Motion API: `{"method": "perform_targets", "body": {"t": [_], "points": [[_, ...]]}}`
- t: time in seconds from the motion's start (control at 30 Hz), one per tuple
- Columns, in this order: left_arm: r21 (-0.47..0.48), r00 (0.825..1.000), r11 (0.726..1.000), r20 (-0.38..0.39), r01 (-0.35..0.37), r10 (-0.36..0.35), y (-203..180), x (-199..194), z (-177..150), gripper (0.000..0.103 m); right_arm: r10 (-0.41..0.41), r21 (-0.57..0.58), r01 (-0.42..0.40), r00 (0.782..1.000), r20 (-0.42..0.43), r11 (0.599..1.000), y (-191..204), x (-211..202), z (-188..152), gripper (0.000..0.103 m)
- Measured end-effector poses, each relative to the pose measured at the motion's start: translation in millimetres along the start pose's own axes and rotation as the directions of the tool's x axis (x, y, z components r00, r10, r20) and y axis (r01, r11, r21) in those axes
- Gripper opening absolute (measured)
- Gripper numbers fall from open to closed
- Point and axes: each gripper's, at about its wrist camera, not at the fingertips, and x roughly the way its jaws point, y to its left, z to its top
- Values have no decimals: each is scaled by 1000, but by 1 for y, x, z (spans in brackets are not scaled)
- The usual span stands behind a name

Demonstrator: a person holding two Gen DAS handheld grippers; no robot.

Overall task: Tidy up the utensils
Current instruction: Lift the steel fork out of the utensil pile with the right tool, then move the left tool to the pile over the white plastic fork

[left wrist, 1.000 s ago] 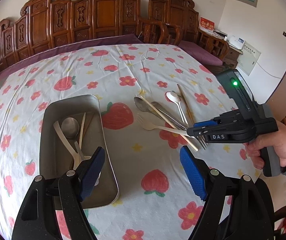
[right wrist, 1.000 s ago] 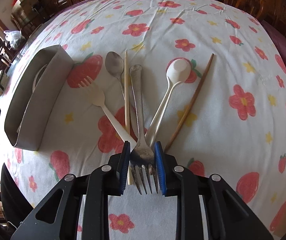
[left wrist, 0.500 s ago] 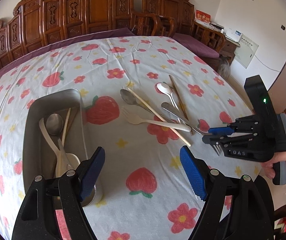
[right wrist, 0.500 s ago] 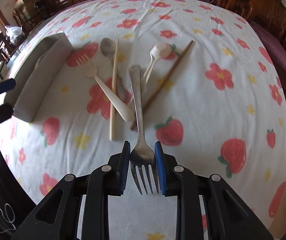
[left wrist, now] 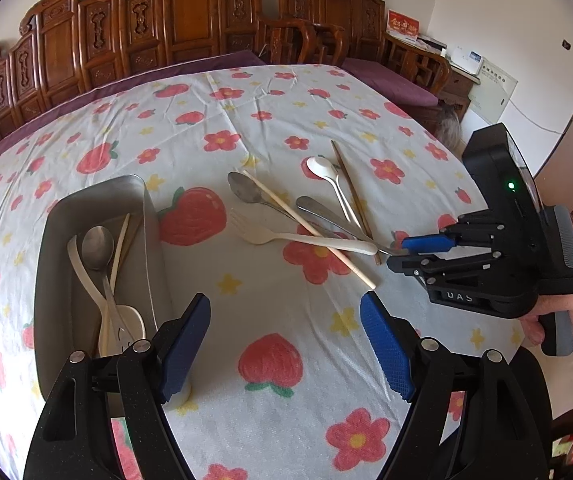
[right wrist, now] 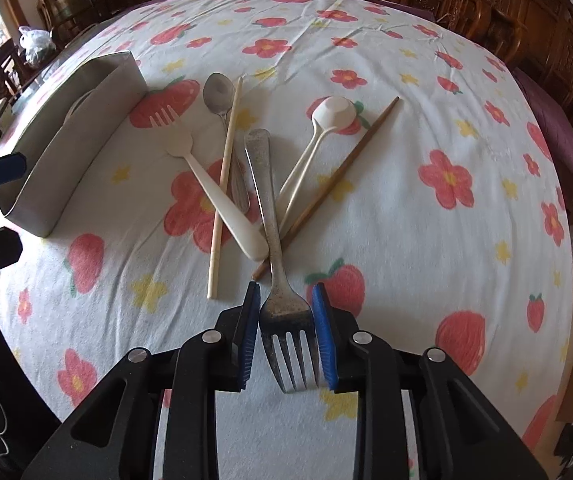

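Note:
My right gripper (right wrist: 286, 288) points down at the flowered tablecloth with the head of a metal fork (right wrist: 274, 220) between its blue pads. Its jaws are opening, and a thin gap shows at the left pad. The fork's handle rests across a white plastic fork (right wrist: 206, 184) and a brown chopstick (right wrist: 350, 164). A metal spoon (right wrist: 218, 92), a pale chopstick (right wrist: 226, 168) and a white spoon (right wrist: 332, 114) lie in the same pile. My left gripper (left wrist: 284, 304) hangs open and empty beside the metal tray (left wrist: 146, 216), which holds a spoon, a white utensil and chopsticks.
Carved wooden chairs (left wrist: 190, 20) ring the far side of the table. A hand (left wrist: 558, 312) holds the right gripper's grip at the table's right edge. Bare cloth lies between the tray and the utensil pile.
My right gripper has drawn back towards the table's near right edge, dragging the metal fork so its handle lies over the pile. Its pads have parted slightly. The left gripper stays open.

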Motion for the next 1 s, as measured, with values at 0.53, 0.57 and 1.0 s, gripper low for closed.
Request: {"method": "perform_targets", "body": {"t": [0.53,0.57,1.0], "points": [[-9,1000,1000,-21,-7,6,2,10,-1,74,15,-11,-15,1000,-7,1000,-3,1,-2,28],[-13,1000,1000,-25,-2,2,2,12,-1,74,23,2,-23,1000,-6,1000,-5,-1,-5,28],[-102,998,995,-64,-9,2,7,63,35,68,34,57,-36,999,28,998,-19,-7,-23,28]]}}
